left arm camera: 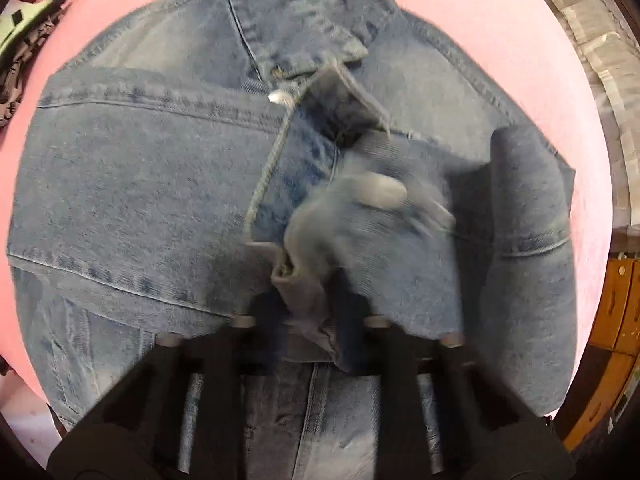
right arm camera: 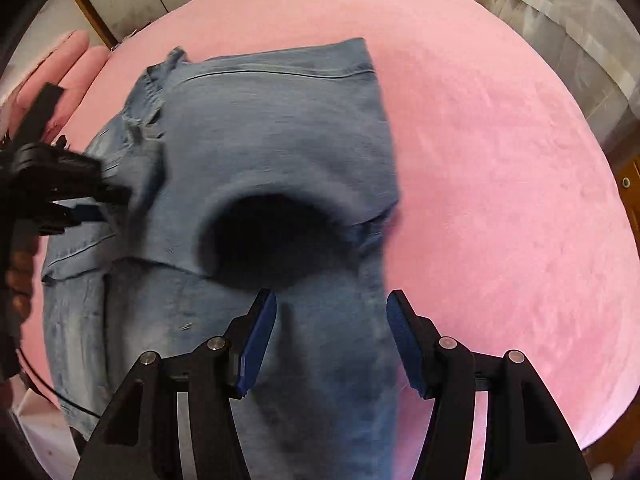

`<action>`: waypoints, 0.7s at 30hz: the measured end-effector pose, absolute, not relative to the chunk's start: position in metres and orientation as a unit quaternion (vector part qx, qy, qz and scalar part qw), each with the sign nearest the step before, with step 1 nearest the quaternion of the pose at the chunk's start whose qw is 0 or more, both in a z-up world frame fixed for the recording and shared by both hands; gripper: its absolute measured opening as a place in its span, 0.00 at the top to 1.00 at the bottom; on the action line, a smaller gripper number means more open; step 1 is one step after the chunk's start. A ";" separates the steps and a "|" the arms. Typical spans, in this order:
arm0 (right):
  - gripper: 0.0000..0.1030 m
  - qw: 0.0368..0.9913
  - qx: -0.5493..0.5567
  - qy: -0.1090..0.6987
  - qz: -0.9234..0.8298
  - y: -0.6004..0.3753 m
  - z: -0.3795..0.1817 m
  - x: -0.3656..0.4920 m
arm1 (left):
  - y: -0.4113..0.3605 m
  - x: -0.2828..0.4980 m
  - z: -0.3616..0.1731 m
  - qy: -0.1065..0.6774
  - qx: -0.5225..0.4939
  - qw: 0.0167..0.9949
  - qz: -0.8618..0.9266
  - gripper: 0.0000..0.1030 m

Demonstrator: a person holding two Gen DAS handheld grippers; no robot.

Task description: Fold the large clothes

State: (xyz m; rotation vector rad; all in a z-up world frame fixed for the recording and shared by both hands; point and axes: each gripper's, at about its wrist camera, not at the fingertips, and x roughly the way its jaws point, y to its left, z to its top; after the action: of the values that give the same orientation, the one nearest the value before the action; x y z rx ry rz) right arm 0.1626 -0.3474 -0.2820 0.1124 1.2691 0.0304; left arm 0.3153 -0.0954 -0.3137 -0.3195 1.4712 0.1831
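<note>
On the pink bed [right arm camera: 500, 160], left claw [left arm camera: 308, 292] clamped on denim jacket [left arm camera: 140, 200].

Soft, even daylight is falling across my pink bedsheet [right arm camera: 500, 160]. Motion blur is smearing the denim jacket [left arm camera: 132, 200] near my left gripper [left arm camera: 308, 292]. Fisheye curvature is bending both views' edges, with dark vignetting creeping into the corners.

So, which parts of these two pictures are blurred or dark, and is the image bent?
Left wrist view: motion blur smears the cuff fabric pinched by the left gripper; the denim jacket further out is sharper. Right wrist view: the sleeve opening is a black shadow, its edge soft. Both views: fisheye bending curves the pink bed cover.
</note>
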 end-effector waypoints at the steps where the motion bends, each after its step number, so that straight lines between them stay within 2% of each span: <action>1: 0.43 0.803 0.054 0.593 0.014 -0.352 -0.285 0.165 | -0.094 0.317 -0.310 0.662 -0.162 0.727 0.080 0.90; 5: 0.43 0.808 0.063 0.585 0.022 -0.368 -0.293 0.177 | -0.087 0.331 -0.272 0.613 -0.243 0.750 0.049 0.91; 16: 0.43 0.824 0.044 0.563 0.036 -0.374 -0.297 0.206 | -0.052 0.397 -0.128 0.463 -0.232 0.855 0.018 0.91; 21: 0.44 0.838 0.022 0.545 0.028 -0.379 -0.287 0.206 | -0.012 0.390 -0.133 0.472 -0.220 0.851 0.068 0.91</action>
State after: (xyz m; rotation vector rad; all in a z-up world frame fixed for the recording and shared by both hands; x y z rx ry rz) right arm 0.2059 -0.3795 -0.2871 0.0470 1.1526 0.0585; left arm 0.3896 -0.0118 -0.1335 -0.4624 0.9940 0.1423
